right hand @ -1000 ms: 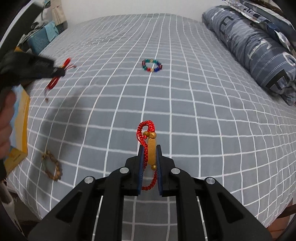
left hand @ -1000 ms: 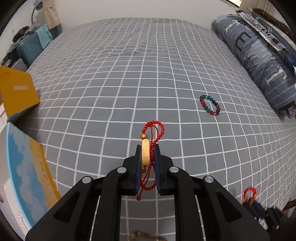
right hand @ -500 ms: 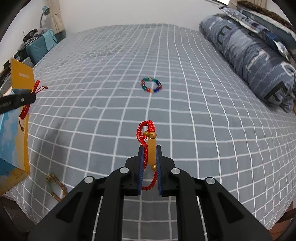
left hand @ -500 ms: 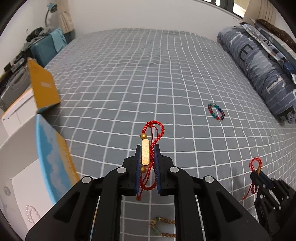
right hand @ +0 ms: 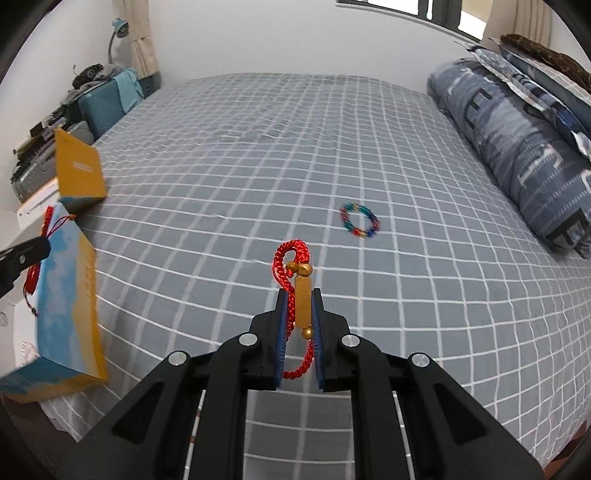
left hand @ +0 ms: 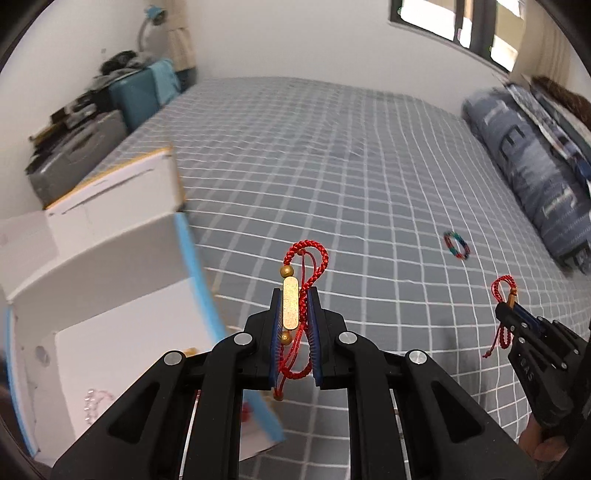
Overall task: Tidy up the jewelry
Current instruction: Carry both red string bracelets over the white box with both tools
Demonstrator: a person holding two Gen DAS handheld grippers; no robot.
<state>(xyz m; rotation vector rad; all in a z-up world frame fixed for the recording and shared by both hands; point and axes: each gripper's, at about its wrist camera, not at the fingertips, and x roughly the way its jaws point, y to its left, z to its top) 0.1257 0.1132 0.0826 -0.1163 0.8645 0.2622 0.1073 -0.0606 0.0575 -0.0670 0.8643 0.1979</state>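
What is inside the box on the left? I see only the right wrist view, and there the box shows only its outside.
Observer: In the left wrist view the box is open. Its inside is white, and a pale beaded piece lies in it.
Operator: And what exactly does the left gripper hold? I see only its tip.
Observer: The left gripper is shut on a red cord bracelet with a gold bar between two gold beads.

This is a home bedroom. A wide bed covered by a grey sheet with a white grid pattern fills most of the scene. At its right edge lies a rolled blue-grey patterned quilt. Against the far left white wall stand a teal suitcase, piled clutter and a small blue desk lamp. A dark-framed window sits at far right.
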